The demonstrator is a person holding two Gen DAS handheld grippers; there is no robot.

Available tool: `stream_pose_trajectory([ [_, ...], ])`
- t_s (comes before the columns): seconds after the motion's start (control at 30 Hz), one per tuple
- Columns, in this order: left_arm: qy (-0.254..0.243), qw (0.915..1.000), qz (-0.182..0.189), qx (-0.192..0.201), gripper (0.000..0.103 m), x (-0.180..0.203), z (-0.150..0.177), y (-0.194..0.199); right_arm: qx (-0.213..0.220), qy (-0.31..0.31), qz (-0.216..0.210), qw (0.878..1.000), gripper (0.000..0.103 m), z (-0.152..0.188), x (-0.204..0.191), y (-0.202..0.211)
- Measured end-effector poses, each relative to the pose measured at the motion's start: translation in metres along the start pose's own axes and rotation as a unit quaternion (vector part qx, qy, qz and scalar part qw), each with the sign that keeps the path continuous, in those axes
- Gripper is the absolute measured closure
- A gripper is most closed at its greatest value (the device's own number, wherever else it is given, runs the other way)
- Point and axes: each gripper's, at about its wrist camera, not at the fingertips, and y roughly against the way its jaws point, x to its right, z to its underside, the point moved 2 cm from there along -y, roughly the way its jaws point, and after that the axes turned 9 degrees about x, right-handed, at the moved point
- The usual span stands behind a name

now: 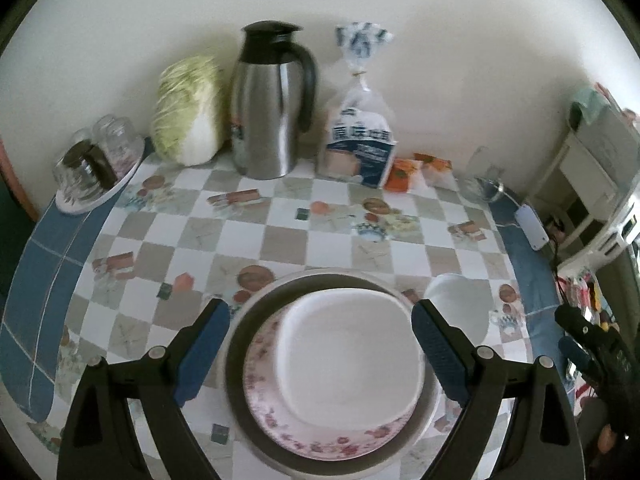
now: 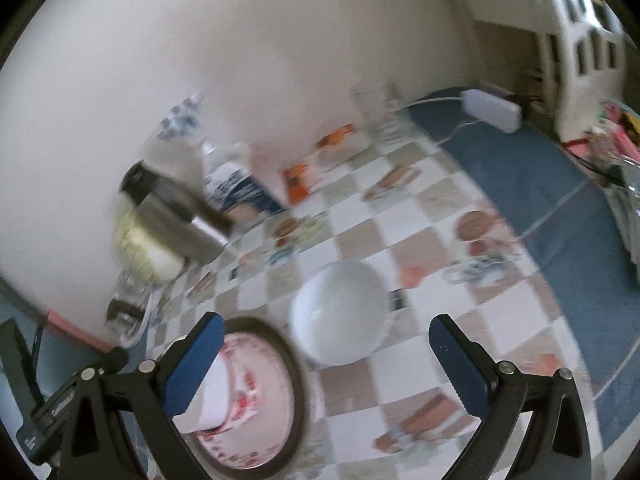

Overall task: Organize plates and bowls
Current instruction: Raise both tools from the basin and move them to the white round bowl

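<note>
Three dishes already sit nested at lower centre of the left wrist view: a white dish (image 1: 352, 356) on a floral plate (image 1: 320, 436), itself on a dark-rimmed plate (image 1: 240, 400). The left gripper (image 1: 320, 348) hangs over this stack with its jaws wide apart on either side, touching nothing as far as can be seen. One white bowl (image 2: 340, 312) stands alone on the checked tablecloth (image 2: 420, 216), just beside the stack at lower centre of the right wrist view. The right gripper (image 2: 326, 364) is directed toward it, jaws spread, nothing between the pads. That view is blurred, so fine contact cannot be confirmed. Judgement: stacking is largely complete; the lone bowl appears to be the remaining item, to be lifted and set on the stack. The steel jug (image 1: 272, 100) at upper centre is not involved.
</note>
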Motion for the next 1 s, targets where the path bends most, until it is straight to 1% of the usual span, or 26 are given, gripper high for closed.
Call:
stream_pose_trajectory([
  [0.1,-0.006,0.9999,0.011,0.005,0.01,0.016,0.001,0.0,0.007,-0.018,0.014,1.0,0.0,-0.007,0.022,0.004],
  [0.2,-0.008,0.9994,0.032,0.005,0.01,0.035,0.001,-0.003,0.013,-0.035,0.032,0.999,0.0,-0.011,0.044,0.007],
  [0.3,-0.029,0.9985,0.044,0.011,0.01,0.059,0.002,-0.007,0.013,-0.05,0.049,0.997,0.0,-0.012,0.061,0.006],
  [0.37,-0.044,0.9978,0.049,0.01,0.01,0.074,0.004,-0.014,0.007,-0.052,0.051,0.997,0.0,-0.011,0.067,0.004],
  [0.5,-0.059,0.9965,0.059,0.0,0.01,0.095,0.005,-0.029,-0.007,-0.046,0.063,0.997,0.0,-0.005,0.071,-0.008],
  [0.57,-0.068,0.9958,0.062,-0.005,0.01,0.103,0.006,-0.035,-0.021,-0.041,0.069,0.997,0.0,0.0,0.072,-0.018],
  [0.67,-0.078,0.9937,0.08,0.0,0.01,0.115,0.006,-0.042,-0.042,-0.038,0.072,0.996,0.0,0.009,0.073,-0.034],
  [0.77,-0.088,0.9923,0.087,0.007,0.01,0.125,0.005,-0.048,-0.053,-0.029,0.076,0.995,0.0,0.014,0.07,-0.045],
  [0.83,-0.091,0.9917,0.09,-0.005,0.01,0.131,0.005,-0.056,-0.06,-0.022,0.076,0.995,0.0,0.017,0.068,-0.053],
  [0.87,-0.094,0.991,0.093,-0.02,0.01,0.136,0.006,-0.063,-0.063,-0.018,0.076,0.995,0.0,0.018,0.066,-0.056],
  [0.93,-0.103,0.9903,0.088,-0.029,0.01,0.142,0.008,-0.071,-0.069,-0.007,0.081,0.994,0.0,0.021,0.064,-0.063],
  [1.0,-0.112,0.9909,0.068,-0.031,0.01,0.147,0.01,-0.081,-0.075,0.004,0.086,0.993,0.0,0.024,0.06,-0.07],
])
